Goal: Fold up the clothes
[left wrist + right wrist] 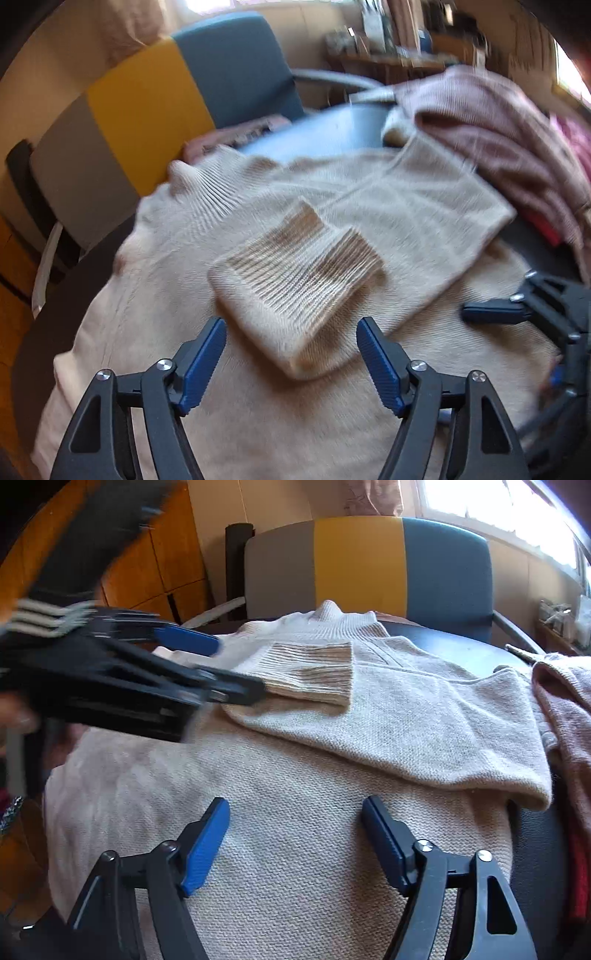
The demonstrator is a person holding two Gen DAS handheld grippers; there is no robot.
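**Cream sweater laid out on dark table, both grippers wide and empty**

Left wrist view: The left gripper [291,363] is seen with its jaws set wide apart; nothing is gripped between them. The ribbed cuff [295,258] of a folded-in sleeve is seen just ahead of the fingertips, lying on the body of the cream sweater [258,406]. The sweater is spread over a dark round table [332,134]. A dusty-pink garment [491,122] is heaped at the far right, touching the sweater's shoulder. The right gripper [491,314] is seen at the right edge, over the sweater. A grey, yellow and blue chair [147,110] stands behind the table. The picture is blurred.

Right wrist view: The right gripper [295,834] is held wide open over the sweater [295,849] body, with no cloth between the pads. The left gripper [207,664], blurred, is seen at the left, partly hiding the cuff [314,668] and collar side. The pink garment [569,709] lies at the right. The chair [362,565] faces the table [461,646].
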